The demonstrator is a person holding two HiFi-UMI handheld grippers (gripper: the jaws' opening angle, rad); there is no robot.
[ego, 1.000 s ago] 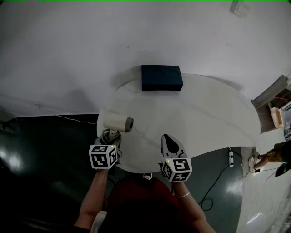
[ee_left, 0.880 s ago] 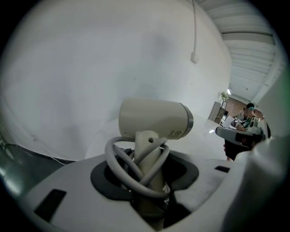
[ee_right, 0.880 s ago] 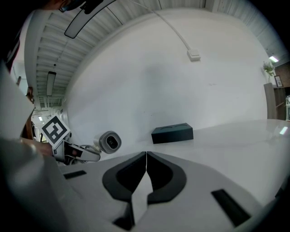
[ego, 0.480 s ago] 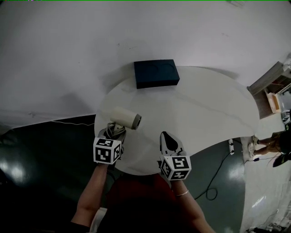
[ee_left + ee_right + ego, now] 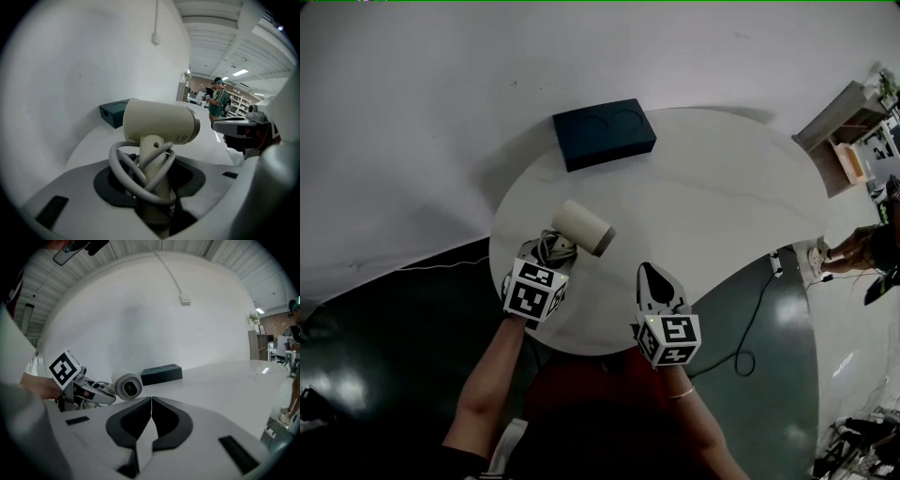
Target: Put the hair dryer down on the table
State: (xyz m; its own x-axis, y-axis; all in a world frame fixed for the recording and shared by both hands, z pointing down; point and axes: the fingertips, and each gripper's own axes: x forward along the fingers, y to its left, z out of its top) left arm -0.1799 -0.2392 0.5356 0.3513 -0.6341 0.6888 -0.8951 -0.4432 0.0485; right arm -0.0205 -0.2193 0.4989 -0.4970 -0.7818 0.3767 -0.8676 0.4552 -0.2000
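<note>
Cream hair dryer [image 5: 583, 228], cord coiled round its handle, barrel horizontal, handle clamped in left tongs [image 5: 546, 261] over the desk [image 5: 722, 216], left side.

Lower handle of dryer [image 5: 159, 124] was buried in left gripper [image 5: 154, 187] jaws under coiled cord [image 5: 114, 159]; bystander [image 5: 855, 249] was cut by head view's right edge.

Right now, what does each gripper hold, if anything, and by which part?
Left gripper: the hair dryer, by its handle, where the cord is looped. Right gripper: shut, nothing held.
</note>
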